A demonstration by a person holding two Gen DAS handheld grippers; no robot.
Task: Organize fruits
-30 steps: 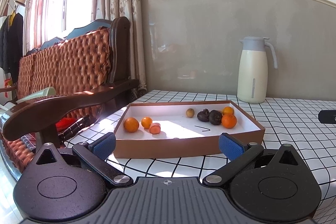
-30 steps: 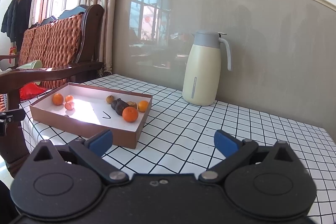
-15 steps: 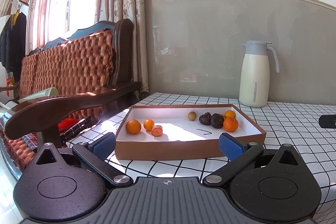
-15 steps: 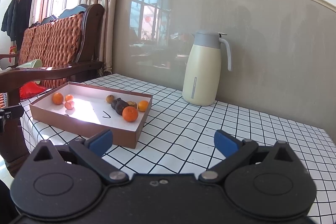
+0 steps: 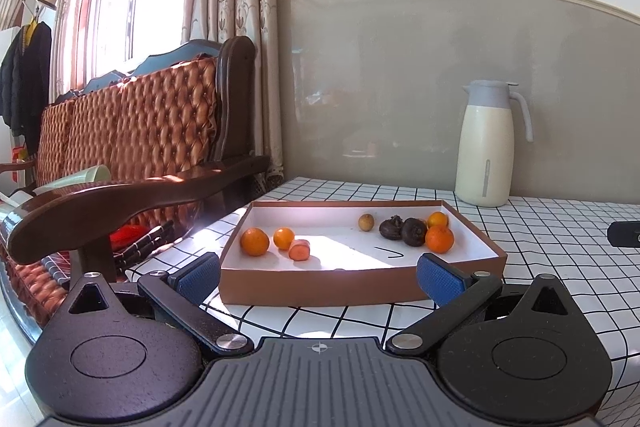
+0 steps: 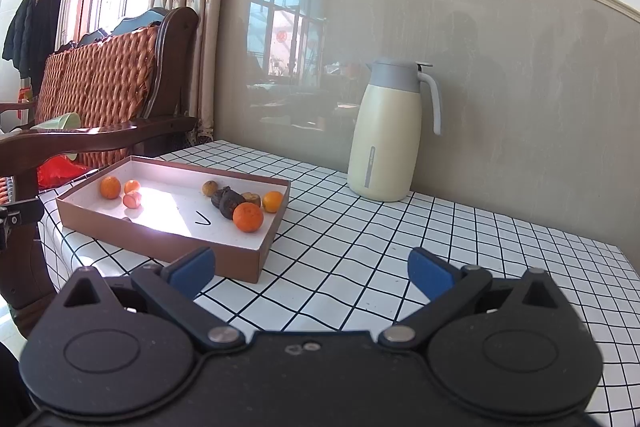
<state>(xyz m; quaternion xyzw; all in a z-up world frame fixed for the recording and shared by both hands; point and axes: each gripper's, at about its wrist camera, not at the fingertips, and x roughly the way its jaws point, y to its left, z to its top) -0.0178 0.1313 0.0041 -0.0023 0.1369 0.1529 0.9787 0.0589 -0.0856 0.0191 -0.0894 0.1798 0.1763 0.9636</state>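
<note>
Your shallow brown box (image 5: 320, 285) on the checked tablecloth (image 6: 360, 247) holds four oranges: two at its left end (image 5: 255, 241), two at its right (image 5: 439, 238). Also one pinkish cut piece (image 5: 299, 250), one tan round fruit (image 5: 366, 222), two dark wrinkled ones (image 5: 414, 231) (a third brownish item shows only from the right wrist). Left gripper (image 5: 320, 277) and right gripper (image 6: 312, 269): jaws spread, empty.
</note>
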